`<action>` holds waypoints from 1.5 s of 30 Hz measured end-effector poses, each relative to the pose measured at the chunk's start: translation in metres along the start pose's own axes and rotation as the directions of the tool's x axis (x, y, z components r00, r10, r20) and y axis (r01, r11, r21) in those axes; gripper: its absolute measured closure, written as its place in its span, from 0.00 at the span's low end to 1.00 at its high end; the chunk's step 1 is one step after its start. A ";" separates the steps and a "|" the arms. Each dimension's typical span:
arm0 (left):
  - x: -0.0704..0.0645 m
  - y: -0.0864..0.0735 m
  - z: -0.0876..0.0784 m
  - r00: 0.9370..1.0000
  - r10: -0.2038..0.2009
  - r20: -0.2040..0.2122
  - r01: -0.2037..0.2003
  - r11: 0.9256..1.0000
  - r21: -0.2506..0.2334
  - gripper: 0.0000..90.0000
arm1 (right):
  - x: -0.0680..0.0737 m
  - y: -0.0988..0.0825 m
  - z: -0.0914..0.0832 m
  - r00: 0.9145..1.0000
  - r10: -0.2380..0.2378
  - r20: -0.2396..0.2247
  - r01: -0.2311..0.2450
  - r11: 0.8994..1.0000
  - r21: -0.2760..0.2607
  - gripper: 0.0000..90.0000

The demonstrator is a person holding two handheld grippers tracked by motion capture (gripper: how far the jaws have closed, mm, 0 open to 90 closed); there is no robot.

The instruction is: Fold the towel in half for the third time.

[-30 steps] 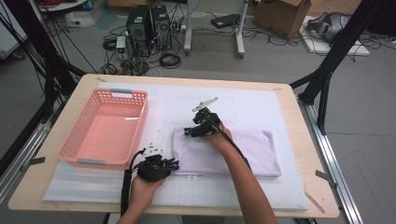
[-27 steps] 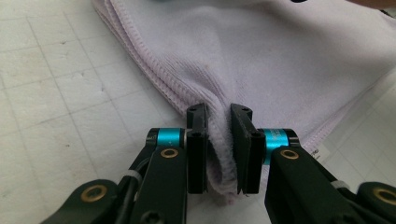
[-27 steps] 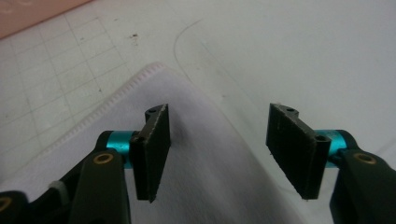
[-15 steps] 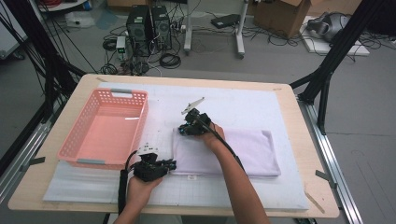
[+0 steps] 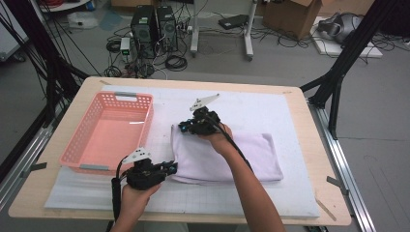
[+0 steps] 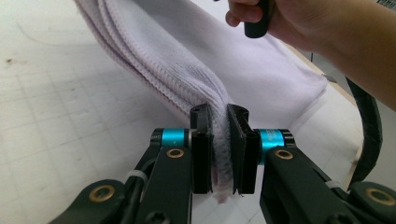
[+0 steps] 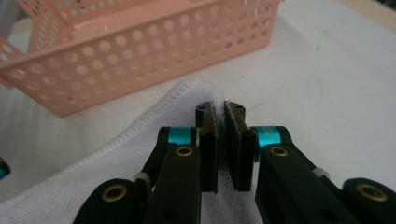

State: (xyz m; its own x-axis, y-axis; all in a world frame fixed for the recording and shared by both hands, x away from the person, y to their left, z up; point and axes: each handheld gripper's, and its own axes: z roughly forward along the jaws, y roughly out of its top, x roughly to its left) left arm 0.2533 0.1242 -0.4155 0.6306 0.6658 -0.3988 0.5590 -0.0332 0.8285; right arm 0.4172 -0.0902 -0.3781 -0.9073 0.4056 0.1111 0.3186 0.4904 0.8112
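From the high view, I'm watching both tongs clamped on the left end of the folded white towel (image 5: 227, 157), which is lying on the white mat (image 5: 270, 108) just right of the pink basket (image 5: 109, 133). My right gripper (image 5: 186, 126) is pinching the far corner at about eleven o'clock of the towel; its jaws have just been closing, wide a second ago and now tight on cloth. My left gripper (image 5: 170, 166) is biting the near corner at about seven o'clock, and it has only squeezed a touch further. Compared with a second ago, that left edge is lifting off the mat and both hands are rising.

In the left gripper view, I'm seeing the left gripper (image 6: 219, 135) nearly shut with several stacked layers of the towel (image 6: 187, 79) squeezed between the pads, the fold running away toward eleven o'clock.

In the right gripper view, the right gripper (image 7: 220, 135) is pressed onto the towel (image 7: 140, 140) corner, the basket (image 7: 140, 46) standing at twelve o'clock beyond it.

I'm reading this as both corners secured, so the towel should be ready to be lifted, probably toward the basket.
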 end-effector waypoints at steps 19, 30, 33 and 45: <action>-0.047 0.037 0.078 0.990 0.067 0.124 -0.075 0.996 0.057 0.89 | -0.030 -0.037 -0.078 0.986 0.050 0.161 -0.046 0.999 -0.025 0.94; -0.066 0.043 0.116 0.986 0.096 0.138 -0.109 0.990 0.090 0.88 | -0.050 -0.070 -0.109 0.967 0.106 0.232 -0.101 0.994 -0.033 0.94; -0.069 0.042 0.123 0.986 0.099 0.137 -0.112 0.989 0.094 0.88 | -0.053 -0.076 -0.114 0.964 0.111 0.242 -0.105 0.994 -0.038 0.94; -0.077 0.042 0.122 0.980 0.151 0.128 -0.152 0.988 -0.001 0.50 | -0.063 -0.100 -0.126 0.955 0.142 0.260 -0.135 0.990 -0.043 0.94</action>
State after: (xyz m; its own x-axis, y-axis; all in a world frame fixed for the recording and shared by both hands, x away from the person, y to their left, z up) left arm 0.2938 -0.0190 -0.3983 0.7716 0.5520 -0.3161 0.4558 -0.1332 0.8801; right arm 0.4081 -0.2626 -0.3939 -0.7500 0.6575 0.0719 0.4265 0.3977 0.8124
